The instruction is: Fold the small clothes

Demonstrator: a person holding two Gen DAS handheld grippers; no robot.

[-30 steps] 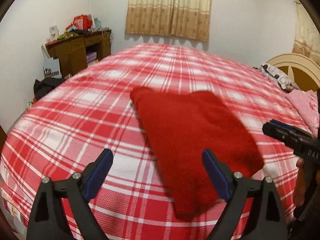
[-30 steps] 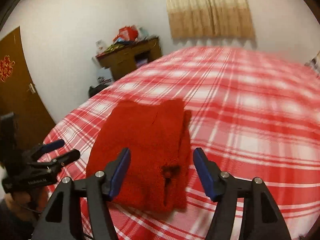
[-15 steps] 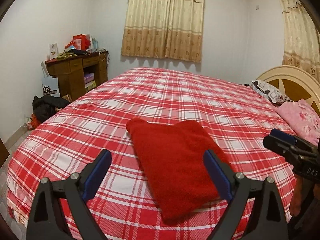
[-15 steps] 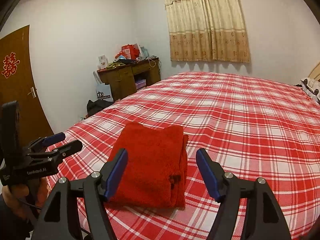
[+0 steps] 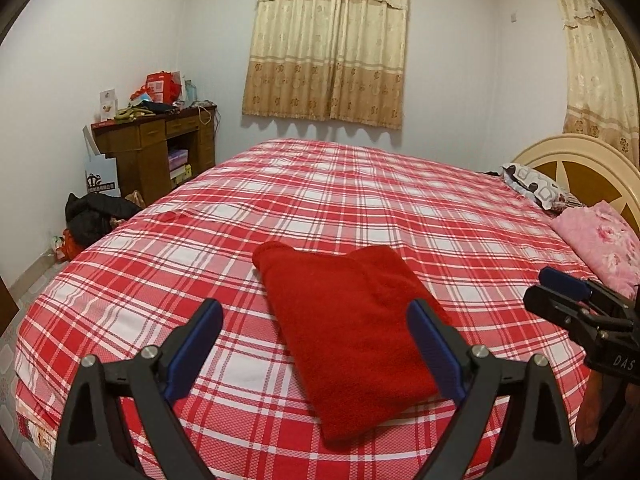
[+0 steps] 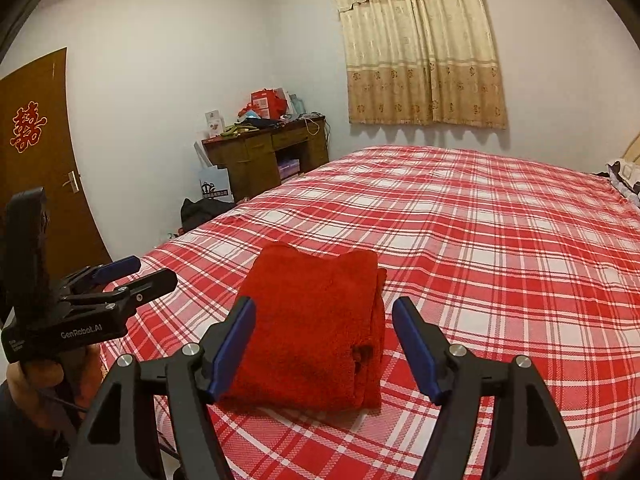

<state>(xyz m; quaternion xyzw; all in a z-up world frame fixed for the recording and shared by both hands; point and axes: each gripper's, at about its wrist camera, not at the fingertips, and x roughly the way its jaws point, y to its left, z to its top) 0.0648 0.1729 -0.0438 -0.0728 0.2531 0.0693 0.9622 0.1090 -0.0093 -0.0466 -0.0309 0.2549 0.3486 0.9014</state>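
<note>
A wide bed (image 5: 360, 184) with a red-and-white plaid cover fills most of both views, its cream headboard (image 5: 576, 160) and a pink floral pillow (image 5: 604, 240) at the right end. Beige curtains (image 5: 328, 44) hang on the far wall, and a brown door (image 6: 36, 160) with a red paper ornament stands at the left of the right wrist view. A dark wooden desk (image 5: 156, 148) piled with red boxes and oddments sits in the corner. The red garment (image 5: 348, 328), folded into a thick rectangle, lies flat on the bed cover near the near edge. The left tongs (image 5: 316, 352) hang above it, spread wide and pinching nothing. The right tongs (image 6: 324, 348) are likewise spread, clear of the cloth, holding nothing.
</note>
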